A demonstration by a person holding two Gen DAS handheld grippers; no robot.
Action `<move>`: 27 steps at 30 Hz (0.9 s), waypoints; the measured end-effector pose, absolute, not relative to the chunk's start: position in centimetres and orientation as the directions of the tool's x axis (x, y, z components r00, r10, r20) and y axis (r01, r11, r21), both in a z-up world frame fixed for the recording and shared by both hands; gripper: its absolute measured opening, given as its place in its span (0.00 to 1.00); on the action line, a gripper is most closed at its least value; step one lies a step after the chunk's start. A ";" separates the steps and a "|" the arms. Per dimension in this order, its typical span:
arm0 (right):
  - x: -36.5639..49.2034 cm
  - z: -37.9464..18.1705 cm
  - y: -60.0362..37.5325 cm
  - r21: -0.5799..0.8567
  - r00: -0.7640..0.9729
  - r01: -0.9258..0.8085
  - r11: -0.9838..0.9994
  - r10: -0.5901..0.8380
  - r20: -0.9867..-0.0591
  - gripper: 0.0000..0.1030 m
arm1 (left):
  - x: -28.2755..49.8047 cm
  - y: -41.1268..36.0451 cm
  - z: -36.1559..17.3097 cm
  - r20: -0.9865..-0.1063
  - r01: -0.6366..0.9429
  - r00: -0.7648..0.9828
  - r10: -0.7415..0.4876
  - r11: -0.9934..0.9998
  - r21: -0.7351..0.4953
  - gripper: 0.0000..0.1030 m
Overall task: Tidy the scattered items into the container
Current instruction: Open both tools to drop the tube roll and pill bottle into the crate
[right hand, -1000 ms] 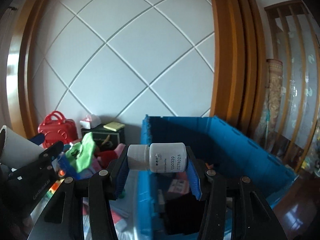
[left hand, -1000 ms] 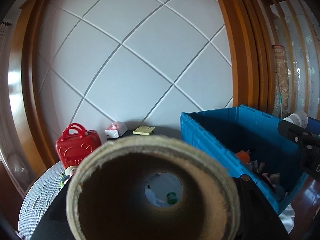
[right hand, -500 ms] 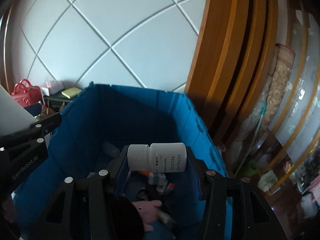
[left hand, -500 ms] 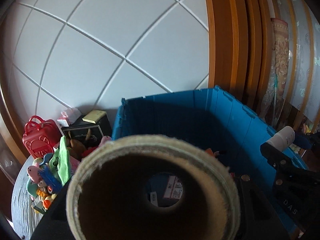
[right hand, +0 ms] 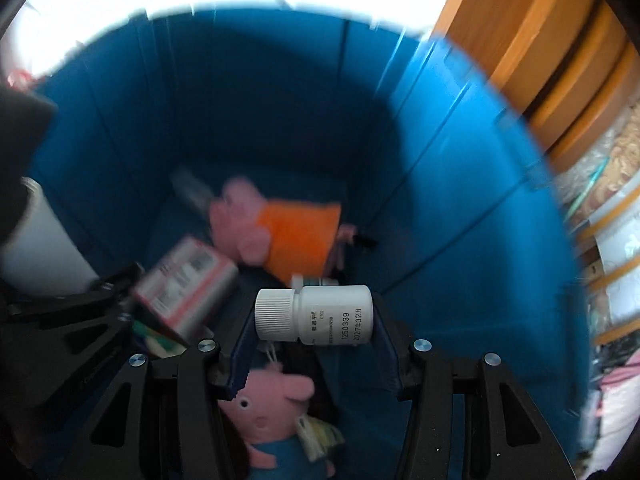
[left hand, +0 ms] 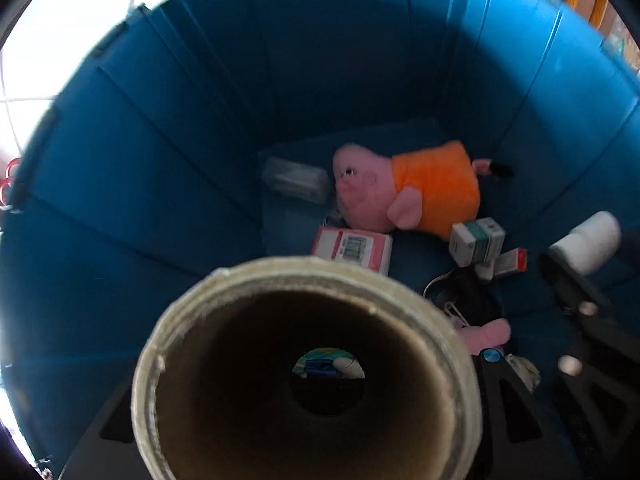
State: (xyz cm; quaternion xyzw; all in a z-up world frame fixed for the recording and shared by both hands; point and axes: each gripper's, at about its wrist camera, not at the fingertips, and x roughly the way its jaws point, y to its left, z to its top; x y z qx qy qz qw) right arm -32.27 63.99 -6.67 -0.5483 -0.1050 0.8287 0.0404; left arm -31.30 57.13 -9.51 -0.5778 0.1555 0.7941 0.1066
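Note:
Both grippers hang inside the blue container [left hand: 160,160], also seen in the right wrist view [right hand: 440,160]. My left gripper [left hand: 308,376] is shut on a cardboard tube [left hand: 240,312] whose open end fills the lower view; its white side shows in the right wrist view [right hand: 40,248]. My right gripper [right hand: 316,316] is shut on a white pill bottle [right hand: 332,314], held sideways above the container floor; the bottle also shows in the left wrist view [left hand: 592,240].
On the container floor lie a pink pig plush in orange [left hand: 404,188], a pink-and-white box [left hand: 352,246], small medicine boxes [left hand: 476,242] and a second pig plush [right hand: 272,412]. Wooden framing [right hand: 540,40] stands behind the container.
Both grippers have moved from above the container rim down into it, tilting to look at its floor. Each still holds its item.

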 end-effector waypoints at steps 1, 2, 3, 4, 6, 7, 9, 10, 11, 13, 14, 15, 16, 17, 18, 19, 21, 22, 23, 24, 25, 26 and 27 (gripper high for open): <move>-32.6 -7.7 64.1 -0.226 -0.367 0.051 -0.973 0.192 -0.910 0.50 | -31.4 57.4 -10.1 -0.956 -0.360 -0.294 -0.014 -0.925 0.125 0.43; -32.9 -8.9 64.1 -0.235 -0.337 0.053 -0.971 0.204 -0.919 0.50 | -31.2 57.4 -10.7 -0.959 -0.366 -0.285 -0.006 -0.924 0.115 0.43; -33.1 -9.9 64.2 -0.241 -0.313 0.054 -0.969 0.213 -0.926 0.49 | -31.0 57.4 -11.4 -0.963 -0.369 -0.269 -0.015 -0.922 0.117 0.43; -33.2 -10.9 64.5 -0.245 -0.288 0.059 -0.968 0.219 -0.932 0.49 | -30.7 57.5 -12.2 -0.970 -0.382 -0.242 -0.018 -0.917 0.112 0.43; -33.3 -12.4 64.9 -0.257 -0.245 0.071 -0.964 0.233 -0.941 0.49 | -30.3 57.5 -13.8 -0.977 -0.395 -0.210 -0.030 -0.912 0.113 0.43; -33.1 -12.9 65.0 -0.258 -0.233 0.071 -0.964 0.236 -0.944 0.49 | -30.0 57.6 -14.4 -0.980 -0.401 -0.193 -0.038 -0.909 0.114 0.43; -33.1 -13.3 65.3 -0.251 -0.217 0.067 -0.966 0.232 -0.948 0.49 | -29.5 58.0 -15.0 -0.980 -0.415 -0.191 -0.049 -0.901 0.126 0.43; -33.1 -13.4 65.5 -0.248 -0.213 0.063 -0.967 0.230 -0.950 0.49 | -29.3 58.1 -15.2 -0.978 -0.422 -0.199 -0.057 -0.896 0.139 0.43; -33.2 -13.4 65.6 -0.247 -0.209 0.060 -0.967 0.230 -0.950 0.49 | -29.1 58.1 -15.2 -0.977 -0.426 -0.204 -0.062 -0.893 0.146 0.43; -33.3 -13.4 65.7 -0.248 -0.207 0.059 -0.967 0.231 -0.951 0.49 | -29.0 58.0 -15.5 -0.978 -0.424 -0.200 -0.062 -0.894 0.143 0.44; -33.4 -13.5 65.6 -0.249 -0.207 0.058 -0.967 0.233 -0.950 0.49 | -29.0 58.0 -15.6 -0.979 -0.423 -0.193 -0.061 -0.896 0.139 0.44; -33.5 -13.6 65.6 -0.249 -0.207 0.056 -0.967 0.233 -0.950 0.49 | -29.0 57.9 -15.6 -0.980 -0.420 -0.189 -0.059 -0.897 0.135 0.48; -33.6 -13.7 65.7 -0.249 -0.208 0.052 -0.967 0.233 -0.950 0.49 | -29.0 57.8 -15.5 -0.980 -0.415 -0.189 -0.059 -0.900 0.134 0.51; -33.7 -13.7 65.8 -0.251 -0.209 0.050 -0.967 0.236 -0.949 0.49 | -29.0 57.8 -15.5 -0.980 -0.411 -0.193 -0.056 -0.902 0.133 0.61; -33.7 -13.6 65.8 -0.252 -0.212 0.047 -0.967 0.237 -0.948 0.49 | -29.1 57.9 -15.5 -0.979 -0.408 -0.196 -0.052 -0.904 0.130 0.71; -33.7 -13.6 65.9 -0.252 -0.215 0.044 -0.967 0.237 -0.947 0.49 | -29.1 57.9 -15.4 -0.978 -0.406 -0.201 -0.049 -0.905 0.129 0.73; -33.7 -13.5 66.0 -0.249 -0.222 0.035 -0.968 0.235 -0.946 0.49 | -29.1 58.0 -15.3 -0.976 -0.407 -0.212 -0.045 -0.904 0.130 0.73; -33.7 -13.4 66.0 -0.248 -0.225 0.031 -0.968 0.234 -0.946 0.49 | -29.1 58.0 -15.2 -0.976 -0.408 -0.211 -0.047 -0.903 0.132 0.73; -33.7 -13.4 66.1 -0.245 -0.226 0.029 -0.969 0.232 -0.946 0.49 | -29.1 58.0 -15.3 -0.977 -0.410 -0.209 -0.050 -0.902 0.134 0.73; -33.7 -13.3 66.1 -0.241 -0.228 0.028 -0.970 0.229 -0.946 0.50 | -29.1 58.0 -15.4 -0.977 -0.412 -0.207 -0.053 -0.901 0.136 0.73; -33.7 -13.3 66.1 -0.240 -0.228 0.029 -0.970 0.227 -0.947 0.50 | -29.0 58.0 -15.4 -0.977 -0.415 -0.206 -0.057 -0.899 0.140 0.73; -33.7 -13.4 66.0 -0.241 -0.226 0.031 -0.970 0.228 -0.947 0.50 | -29.0 58.0 -15.5 -0.977 -0.418 -0.205 -0.058 -0.897 0.141 0.73; -33.7 -13.4 65.9 -0.242 -0.225 0.034 -0.970 0.229 -0.947 0.50 | -29.0 58.1 -15.5 -0.977 -0.422 -0.205 -0.057 -0.896 0.140 0.73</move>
